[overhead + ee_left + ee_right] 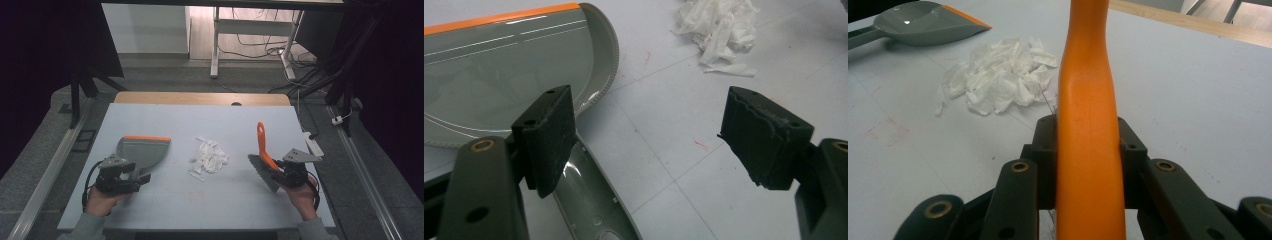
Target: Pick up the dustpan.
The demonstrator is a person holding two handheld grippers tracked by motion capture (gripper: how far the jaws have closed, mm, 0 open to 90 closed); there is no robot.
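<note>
A grey dustpan (142,150) with an orange lip lies at the table's left, its handle pointing toward me. My left gripper (131,178) hovers over that handle, open; in the left gripper view the handle (591,205) runs just beside the left pad (549,142), and neither pad presses on it. A pile of white paper scraps (209,157) sits mid-table. At the right, my right gripper (283,172) is shut on the orange handle (1088,100) of a brush (262,145), whose grey bristles (265,175) rest on the table.
The grey-blue table top (200,200) has a wooden strip along its far edge (200,98). A white power strip (313,143) lies at the right edge. Beyond the table are cables, white desk legs (215,45) and dark stands.
</note>
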